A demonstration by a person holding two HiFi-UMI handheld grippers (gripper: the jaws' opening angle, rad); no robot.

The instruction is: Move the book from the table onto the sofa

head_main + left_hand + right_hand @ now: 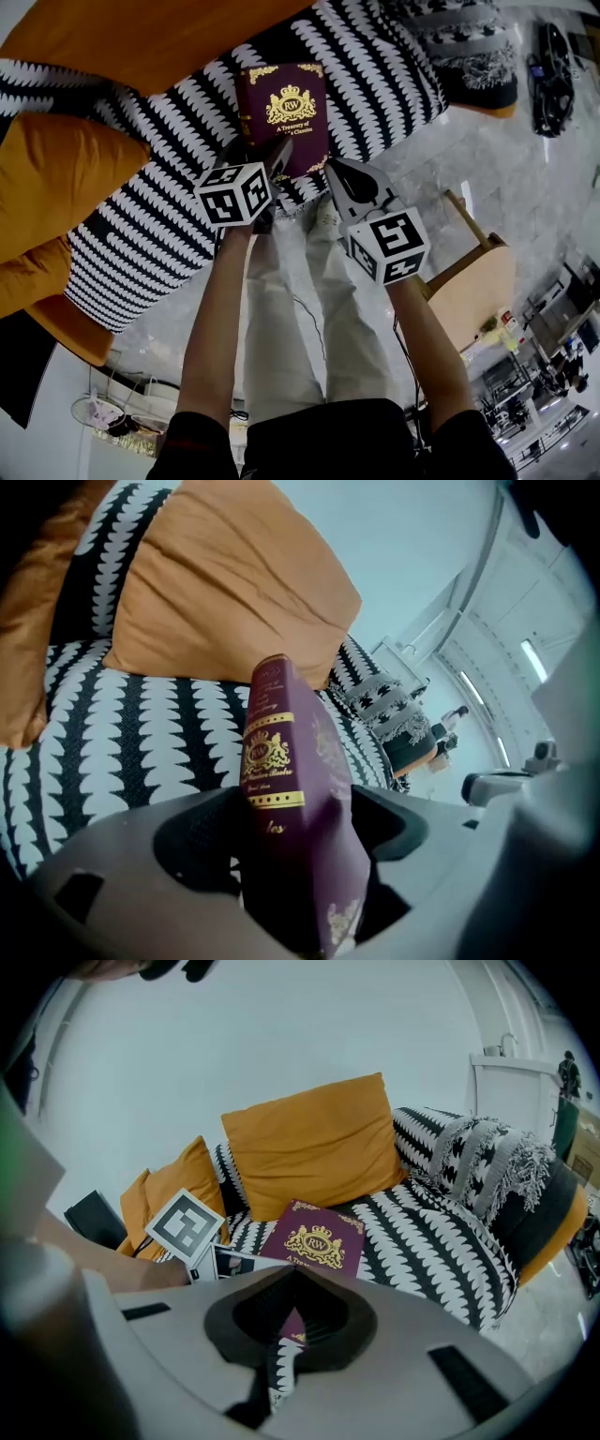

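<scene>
A maroon book (284, 112) with gold print lies flat on the black-and-white sofa seat (384, 75), close to its front edge. My left gripper (266, 161) is at the book's near left corner. In the left gripper view the book (281, 780) stands between the wide-spread jaws of the left gripper (292, 829), with a gap showing on the right side, so the pads do not press it. My right gripper (349, 184) is shut and holds nothing, just right of the book's near edge. In the right gripper view, the book (315, 1239) lies past the right gripper's (292, 1277) closed tips.
Orange cushions (56, 178) lean at the sofa's left and back (309, 1143). A patterned grey throw (469, 47) lies at the sofa's right end. A wooden piece of furniture (473, 281) stands on the marble floor to my right. The person's legs (300, 309) are below.
</scene>
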